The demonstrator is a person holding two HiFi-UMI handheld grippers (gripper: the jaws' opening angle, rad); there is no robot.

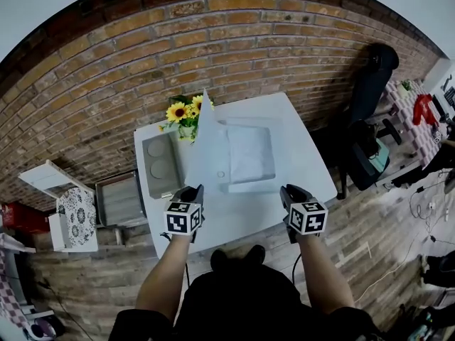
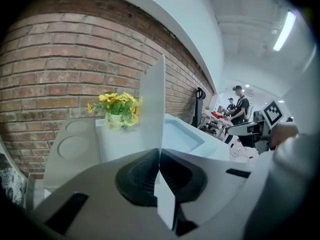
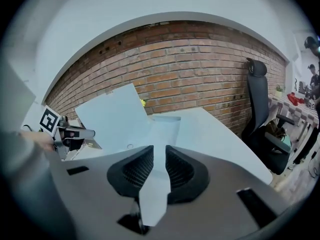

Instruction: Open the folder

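Observation:
A pale blue folder (image 1: pixel 250 156) lies on the white table (image 1: pixel 306 155), and its front cover (image 1: pixel 206 146) stands raised toward the left. My left gripper (image 1: pixel 193 190) is shut on the lower edge of that cover. In the left gripper view the cover (image 2: pixel 152 104) rises edge-on out of the closed jaws of the left gripper (image 2: pixel 159 156). My right gripper (image 1: pixel 291 190) hovers at the near right of the folder, apart from it. The right gripper (image 3: pixel 159 159) is open with only the table showing through the gap, and the lifted cover (image 3: pixel 112 116) is ahead at its left.
A pot of sunflowers (image 1: pixel 186 112) and a grey tray with two round recesses (image 1: pixel 162 163) sit at the table's left. A black office chair (image 1: pixel 370 84) stands to the right. A brick wall runs behind. People (image 2: pixel 240 104) stand far off.

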